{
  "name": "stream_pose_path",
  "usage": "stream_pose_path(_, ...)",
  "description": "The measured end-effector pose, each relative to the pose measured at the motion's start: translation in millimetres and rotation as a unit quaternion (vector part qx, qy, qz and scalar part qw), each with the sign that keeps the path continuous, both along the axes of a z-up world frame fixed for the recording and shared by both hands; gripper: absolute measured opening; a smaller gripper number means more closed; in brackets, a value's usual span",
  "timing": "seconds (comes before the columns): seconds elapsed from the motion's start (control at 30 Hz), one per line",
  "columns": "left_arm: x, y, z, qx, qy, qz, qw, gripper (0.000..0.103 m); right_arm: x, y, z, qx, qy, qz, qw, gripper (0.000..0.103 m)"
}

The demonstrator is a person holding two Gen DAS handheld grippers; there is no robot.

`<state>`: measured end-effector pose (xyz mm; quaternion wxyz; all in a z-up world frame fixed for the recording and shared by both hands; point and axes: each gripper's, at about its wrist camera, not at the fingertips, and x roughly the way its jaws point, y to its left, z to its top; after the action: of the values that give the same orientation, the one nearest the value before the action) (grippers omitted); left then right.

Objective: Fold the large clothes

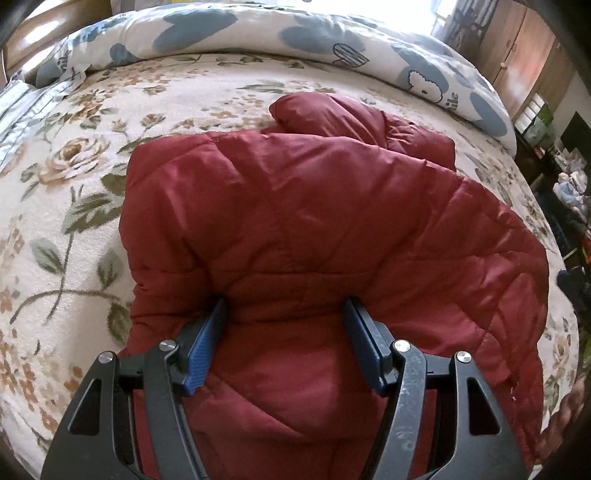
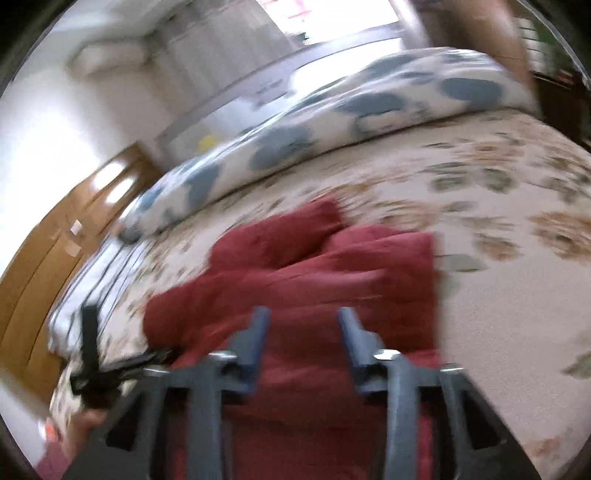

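A dark red quilted jacket (image 1: 295,206) lies partly folded on the floral bed blanket (image 1: 74,166), one sleeve bunched at its far end. In the left wrist view my left gripper (image 1: 285,306) has its blue pads (image 1: 207,354) sunk into a thick puffy fold at the jacket's near edge, and the fabric fills the gap between them. The right wrist view is blurred. There my right gripper (image 2: 303,321) hovers over the jacket (image 2: 314,266) with its jaws apart and nothing pinched between them.
A rolled white duvet with blue patches (image 1: 258,33) lies along the far side of the bed. A wooden headboard (image 2: 44,240) is on the left and a wardrobe (image 1: 517,48) at the back right. A hand on dark gripper parts (image 2: 88,350) shows at the lower left.
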<state>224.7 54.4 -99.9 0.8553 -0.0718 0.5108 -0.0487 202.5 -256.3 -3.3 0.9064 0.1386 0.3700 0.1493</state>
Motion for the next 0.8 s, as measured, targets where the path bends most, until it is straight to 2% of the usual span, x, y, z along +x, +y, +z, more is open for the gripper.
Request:
stream_pose_path(0.13,0.1,1.1,-0.8,0.003,-0.001,-0.005,1.0000,0.066,22.3,26.1,-29.5,-0.050,0.048,0.014,0.998,0.048)
stream_pose_path(0.2,-1.1,1.0,-0.2,0.008,-0.001,-0.008,0.9999,0.066,34.4,21.9,-52.6,-0.078,0.078,-0.005,0.994,0.047)
stream_pose_path(0.3,-8.2,0.7,9.7,0.012,-0.013,-0.011,0.9998,0.065,41.4,7.1,-74.2,-0.103,0.091,-0.022,0.990,0.046)
stream_pose_path(0.43,-18.1,6.9,27.0,-0.006,-0.045,-0.006,0.9989,0.065,42.1,-6.9,-79.4,-0.103,0.097,-0.035,0.989,0.045)
stream_pose_path(0.57,-8.7,15.5,7.5,0.018,-0.006,0.008,0.9998,0.066,41.6,-10.2,-81.9,-0.103,0.098,-0.035,0.989,0.045)
stream_pose_path(0.6,-7.8,17.6,0.3,0.012,0.003,0.008,0.9999,0.066,41.2,-9.2,-81.6,-0.104,0.097,-0.035,0.989,0.045)
stream_pose_path(0.7,-9.0,22.0,-10.8,-0.003,0.005,0.011,0.9999,0.067,38.1,-4.3,-82.4,-0.119,0.089,-0.035,0.988,0.045)
stream_pose_path(0.8,-9.7,19.6,-13.7,0.001,0.006,0.011,0.9999,0.067,37.1,-1.8,-83.7,-0.125,0.084,-0.035,0.988,0.045)
